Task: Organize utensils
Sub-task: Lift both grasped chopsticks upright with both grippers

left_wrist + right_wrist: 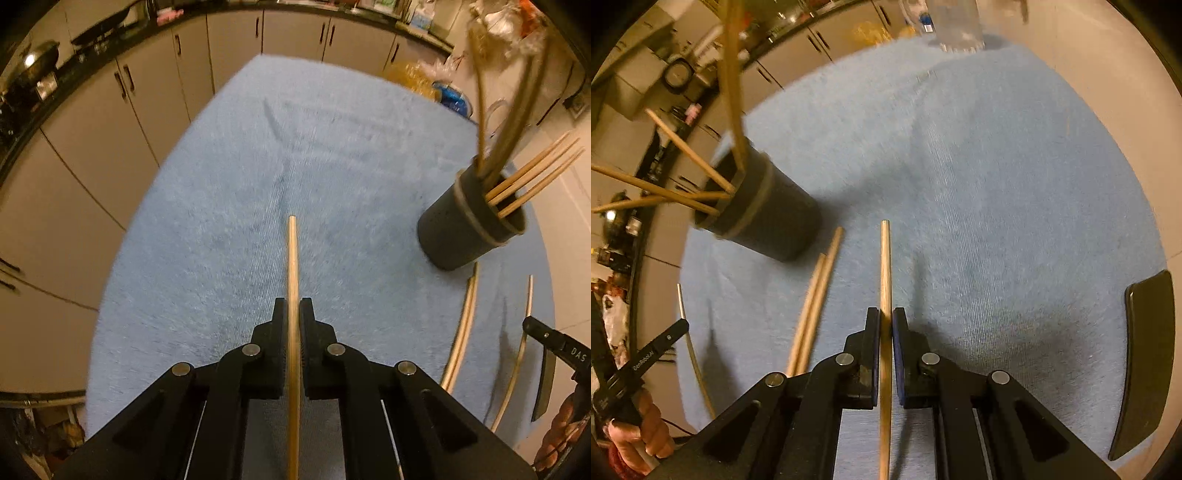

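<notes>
Across the bench lies a blue towel (258, 184), the largest surface in both views. Kitchen cabinets (92, 147) curve behind it. Toward the towel's edge stands a dark utensil holder (465, 225), upright, already containing several wooden chopsticks and longer utensils. At the right margin of the right wrist view lies a black flat object (1145, 362). Left tongs (293, 317) are closed narrowly on one chopstick (292, 258), which projects forward above the towel. Right tongs (885, 325) likewise grip a second chopstick (885, 266). Two further loose chopsticks (816, 299) lie side by side on the towel, between the holder and the right tongs.
</notes>
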